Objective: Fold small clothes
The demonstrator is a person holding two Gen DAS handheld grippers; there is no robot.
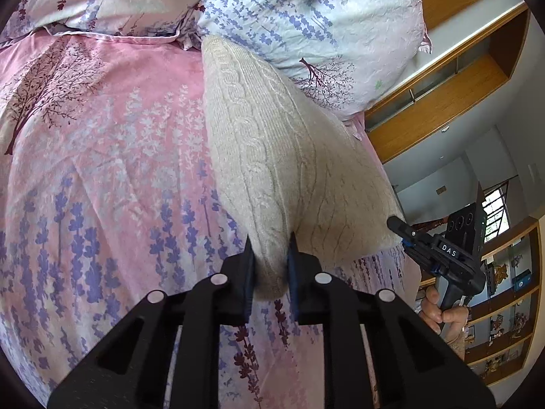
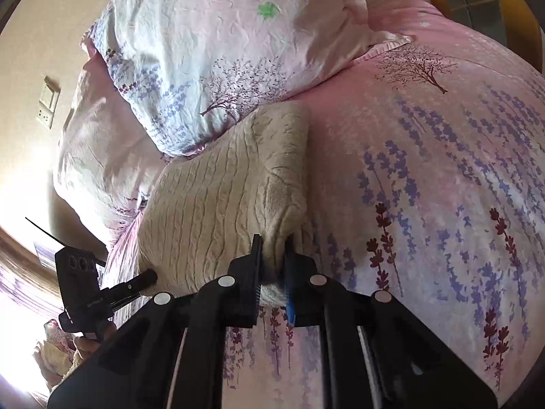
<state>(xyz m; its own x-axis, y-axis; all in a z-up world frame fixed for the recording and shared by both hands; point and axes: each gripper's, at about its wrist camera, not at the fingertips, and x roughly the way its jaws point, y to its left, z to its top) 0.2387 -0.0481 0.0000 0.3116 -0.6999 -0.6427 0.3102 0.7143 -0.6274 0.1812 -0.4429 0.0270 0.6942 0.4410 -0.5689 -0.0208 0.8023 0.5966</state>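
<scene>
Two tools: both pinching.
Left tool: clamped on cream knit garment corner.
Right tool: clamped on opposite corner.
Bed: beneath garment.

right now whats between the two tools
The cream knitted garment spans the gap: the left tool pinches one near corner, the right tool the other. The left wrist view shows both.

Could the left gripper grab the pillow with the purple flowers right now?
Probably not. The left gripper is shut on the cream sweater, so it's busy, and that pillow lies beyond the sweater's far end.
</scene>
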